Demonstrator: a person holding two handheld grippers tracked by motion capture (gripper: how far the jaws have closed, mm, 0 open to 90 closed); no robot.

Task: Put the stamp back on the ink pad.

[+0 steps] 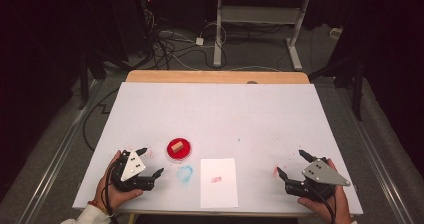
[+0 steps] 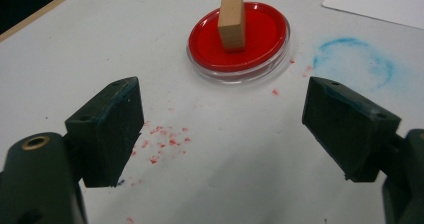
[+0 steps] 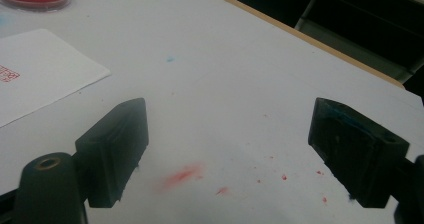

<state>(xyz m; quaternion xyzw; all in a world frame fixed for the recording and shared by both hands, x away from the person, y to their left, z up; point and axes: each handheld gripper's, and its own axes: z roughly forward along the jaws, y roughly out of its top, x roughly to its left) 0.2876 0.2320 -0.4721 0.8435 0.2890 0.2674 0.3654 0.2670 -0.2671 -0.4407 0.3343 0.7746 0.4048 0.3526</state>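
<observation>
The left claw (image 1: 149, 161) rests at the near left of the white desk (image 1: 220, 109), held in a hand (image 1: 112, 186), its jaws spread wide with nothing between them. In the left gripper view the same claw (image 2: 222, 129) faces a round red ink pad (image 2: 239, 43) in a clear dish, just beyond its jaw tips and apart from them. A small wooden stamp block (image 2: 232, 21) stands upright on the pad. In the high view the ink pad (image 1: 179, 149) lies just right of the left claw, with the stamp block (image 1: 175, 146) on it.

A faint blue ring smudge (image 1: 185, 173) marks the desk just near of the pad. To its right lies a white sheet of paper (image 1: 218, 182) bearing a small red stamp print (image 1: 216, 179).

The right claw (image 1: 290, 162) sits at the near right of the desk, well apart from the pad, also wide and empty. In the right gripper view, red ink smears (image 3: 182, 176) lie on the desk between its jaws.
</observation>
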